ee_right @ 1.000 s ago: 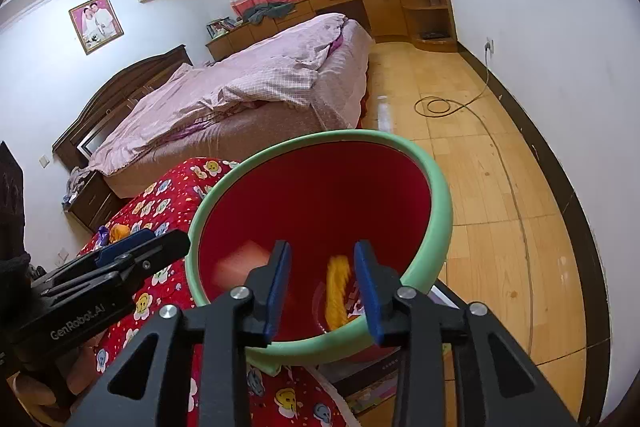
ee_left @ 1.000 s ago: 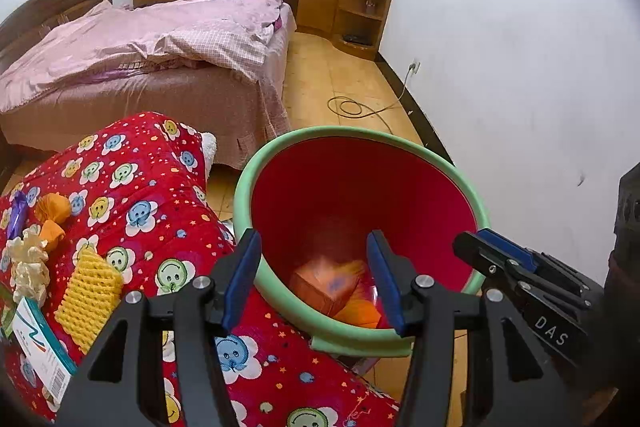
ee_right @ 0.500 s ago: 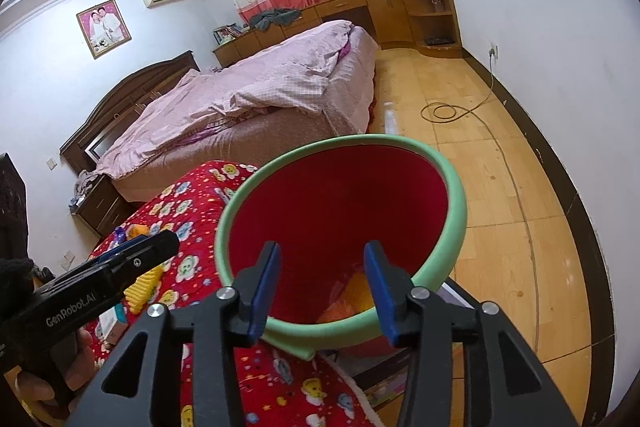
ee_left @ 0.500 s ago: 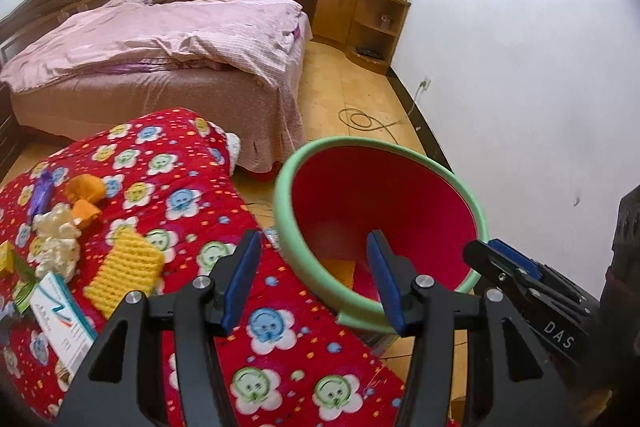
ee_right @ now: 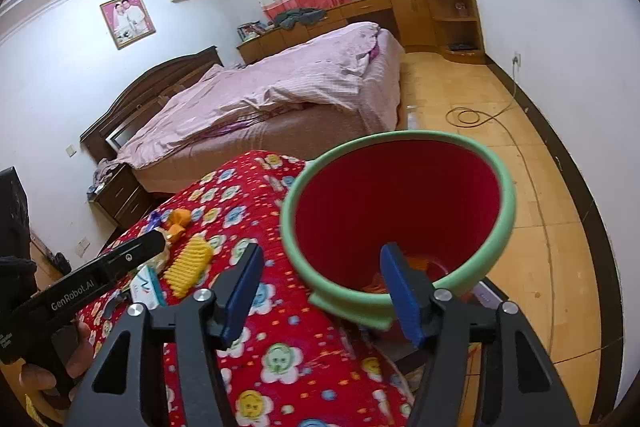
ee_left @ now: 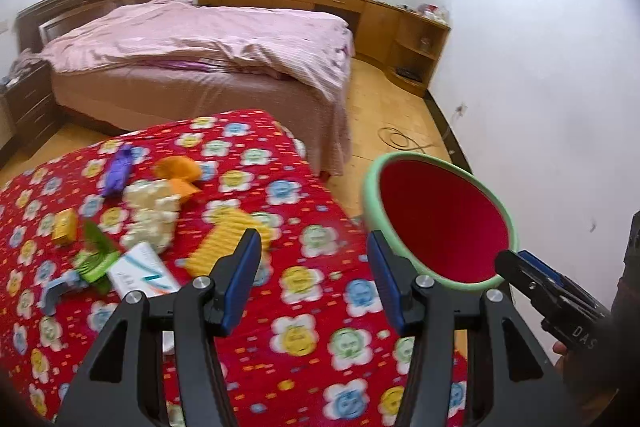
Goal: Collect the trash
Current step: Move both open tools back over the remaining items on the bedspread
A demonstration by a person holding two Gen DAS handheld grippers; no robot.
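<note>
Red bin (ee_right: pixel 400 195) with green rim standing on the floor, touching the edge of the red flowered cloth (ee_left: pixel 304 299); orange scraps visible at its bottom. Left gripper (ee_left: pixel 314 277) parted and empty, hovering over the cloth beside the bin. Right gripper (ee_right: pixel 320 291) empty, jaws opening, poised over the bin's near rim. Left of the bin on the cloth: yellow foam net (ee_left: pixel 230 239), white box (ee_left: pixel 144 273), white foam (ee_left: pixel 150 213), orange wrapper (ee_left: pixel 178 173), purple wrapper (ee_left: pixel 118 171).

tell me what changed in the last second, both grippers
The right gripper let a yellow piece drop into the red bin; its jaws are opening, empty. The left gripper, open and empty, swung from over the bin toward the trash on the red floral cover. The yellow foam net and white box lie untouched.
</note>
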